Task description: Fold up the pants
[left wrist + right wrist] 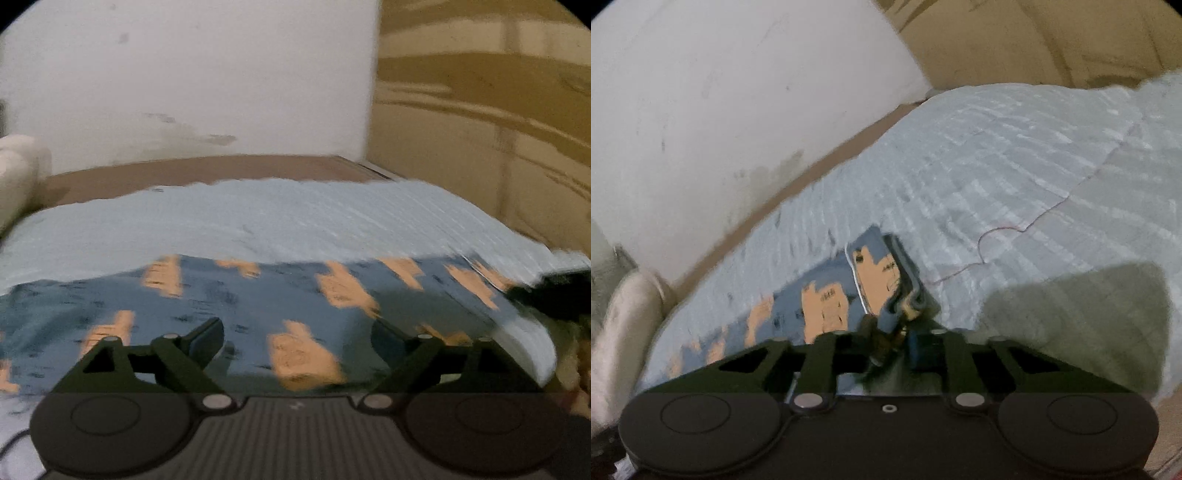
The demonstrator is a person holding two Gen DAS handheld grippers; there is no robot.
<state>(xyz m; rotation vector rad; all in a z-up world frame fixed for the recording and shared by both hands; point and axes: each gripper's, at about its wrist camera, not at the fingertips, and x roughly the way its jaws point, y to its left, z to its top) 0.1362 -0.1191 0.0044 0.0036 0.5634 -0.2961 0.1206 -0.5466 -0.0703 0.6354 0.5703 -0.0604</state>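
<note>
The pants [258,295] are blue with an orange print and lie spread on a pale blue foam mat [258,221]. In the left wrist view my left gripper [297,338] hovers over the cloth with its fingers wide apart and nothing between them. In the right wrist view the pants [827,306] run off to the left, and a bunched edge [897,295] of them rises into my right gripper [890,345]. Its fingers are drawn close together on that edge. The picture is blurred.
A white wall [184,74] stands behind the mat, with a brown strip of floor [221,170] at its foot. Cardboard-coloured surfaces [480,110] lie to the right. A cream cushion [18,177] sits at the far left. A puzzle seam [1034,210] crosses the mat.
</note>
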